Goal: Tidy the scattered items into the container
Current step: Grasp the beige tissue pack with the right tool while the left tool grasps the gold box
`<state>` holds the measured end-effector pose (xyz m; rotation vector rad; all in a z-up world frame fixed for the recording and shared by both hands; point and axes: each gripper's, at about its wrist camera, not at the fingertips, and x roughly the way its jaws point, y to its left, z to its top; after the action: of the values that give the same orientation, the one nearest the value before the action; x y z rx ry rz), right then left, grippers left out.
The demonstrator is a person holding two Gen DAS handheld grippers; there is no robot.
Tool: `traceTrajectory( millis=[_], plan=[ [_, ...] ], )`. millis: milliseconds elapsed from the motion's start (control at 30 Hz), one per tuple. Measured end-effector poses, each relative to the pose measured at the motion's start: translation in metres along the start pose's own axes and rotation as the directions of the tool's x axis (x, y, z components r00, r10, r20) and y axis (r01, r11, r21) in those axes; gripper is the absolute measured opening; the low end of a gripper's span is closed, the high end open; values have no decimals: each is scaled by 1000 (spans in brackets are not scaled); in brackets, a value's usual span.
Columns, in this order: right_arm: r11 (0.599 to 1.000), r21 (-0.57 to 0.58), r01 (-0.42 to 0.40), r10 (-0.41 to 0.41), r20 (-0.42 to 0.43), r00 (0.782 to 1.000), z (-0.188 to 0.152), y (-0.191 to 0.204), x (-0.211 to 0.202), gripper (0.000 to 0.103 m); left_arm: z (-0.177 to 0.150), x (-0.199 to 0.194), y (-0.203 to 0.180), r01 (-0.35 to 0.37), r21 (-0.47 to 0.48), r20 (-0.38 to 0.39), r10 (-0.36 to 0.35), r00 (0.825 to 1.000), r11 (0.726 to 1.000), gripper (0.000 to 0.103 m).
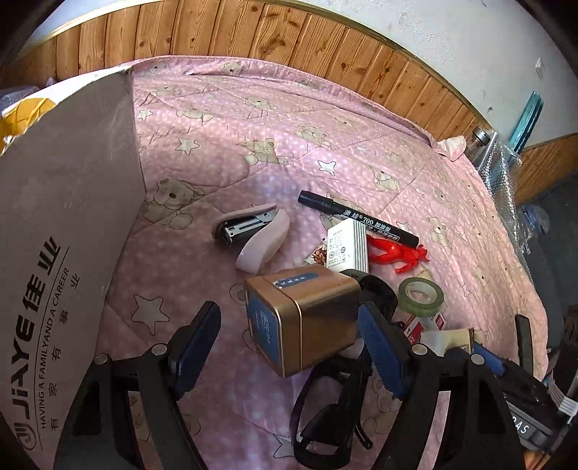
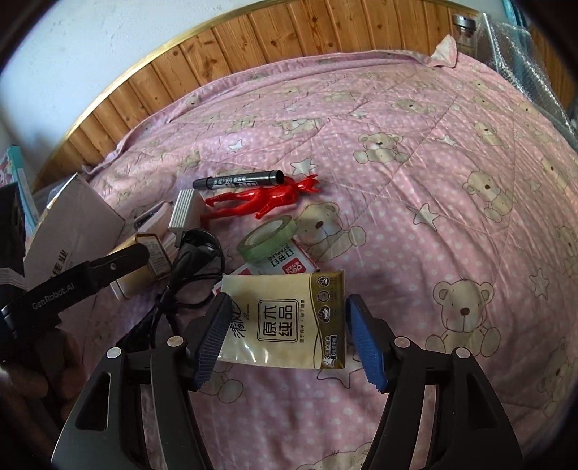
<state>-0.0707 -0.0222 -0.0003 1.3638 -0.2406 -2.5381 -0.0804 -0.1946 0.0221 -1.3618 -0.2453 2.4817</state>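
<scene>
A gold-and-blue tin (image 1: 303, 318) lies on the pink quilt between the fingers of my left gripper (image 1: 289, 311). The gripper is open: the right pad touches the tin and the left pad stands clear of it. To its left rises the cardboard box (image 1: 65, 217). My right gripper (image 2: 288, 302) is open around a beige tissue pack (image 2: 285, 321), its pads close against both side edges. Beyond lie a green tape roll (image 2: 267, 235), a staples box (image 2: 289, 265), a red figure (image 2: 263, 199), a black marker (image 2: 238, 179), a white adapter (image 2: 186, 213) with its black cable (image 2: 191, 260), and a pink stapler (image 1: 253, 231).
The bear-print quilt (image 2: 415, 217) stretches bare to the right and far side, up to a wood-panelled wall (image 1: 253, 32). A glass jar (image 2: 466, 32) and bubble wrap (image 1: 502, 173) sit at the bed's far right corner. A hand (image 2: 36, 379) holds the left tool.
</scene>
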Motion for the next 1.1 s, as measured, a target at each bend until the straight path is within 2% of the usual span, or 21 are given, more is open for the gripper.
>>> traceTrajectory(
  millis=[233, 267, 300, 367, 467, 567, 633, 733, 800, 867, 933, 1000, 1067, 1100],
  plan=[
    [996, -86, 38, -37, 13, 999, -4, 15, 3, 74, 2, 15, -16, -37, 53, -28, 38, 999, 998, 79],
    [995, -91, 32, -31, 10, 999, -5, 15, 3, 74, 1, 17, -14, -42, 51, -40, 44, 998, 998, 77],
    [997, -79, 17, -18, -6, 1000, -6, 12, 2, 74, -1, 20, -11, -45, 36, -53, 46, 998, 998, 70],
    [999, -35, -4, 3, -28, 1000, -7, 5, 0, 67, -4, 20, -1, -5, -15, -61, 4, 998, 1000, 68],
    [1000, -17, -13, 13, -22, 1000, -10, 0, -8, 55, -9, 12, 5, -13, -19, -50, 12, 999, 1000, 68],
    [1000, -7, -29, 29, -26, 999, -12, -3, -11, 52, -16, 4, 8, -8, -24, -44, 7, 999, 1000, 68],
    [999, -9, -33, 33, -27, 999, -12, 0, -11, 54, -21, -2, 10, -9, -24, -43, 8, 999, 1000, 68],
    [1000, -3, 4, -4, -25, 1000, -12, 9, -7, 69, -27, -6, 7, -21, -6, -47, 20, 999, 1000, 68],
    [999, -14, 29, -29, -30, 999, -11, 19, -1, 72, -29, -6, 4, -54, 5, -48, 54, 997, 999, 69],
    [996, -61, 70, -71, -25, 997, -13, 33, 7, 80, -29, -5, 3, -82, 4, -39, 82, 996, 997, 70],
    [986, -117, 115, -124, -68, 990, -19, 44, 23, 80, -27, -2, 1, -95, 4, -35, 95, 995, 995, 74],
    [974, -162, 159, -168, -45, 985, -26, 51, 25, 78, -25, 3, -1, -104, 18, -34, 104, 994, 994, 74],
    [994, -65, 85, -88, -47, 995, -26, 40, 14, 77, -25, 6, 0, -109, 26, -33, 110, 993, 994, 61],
    [998, -26, 59, -60, -46, 997, -26, 34, 9, 77, -25, 5, 2, -105, 27, -31, 106, 994, 994, 57]
  ],
)
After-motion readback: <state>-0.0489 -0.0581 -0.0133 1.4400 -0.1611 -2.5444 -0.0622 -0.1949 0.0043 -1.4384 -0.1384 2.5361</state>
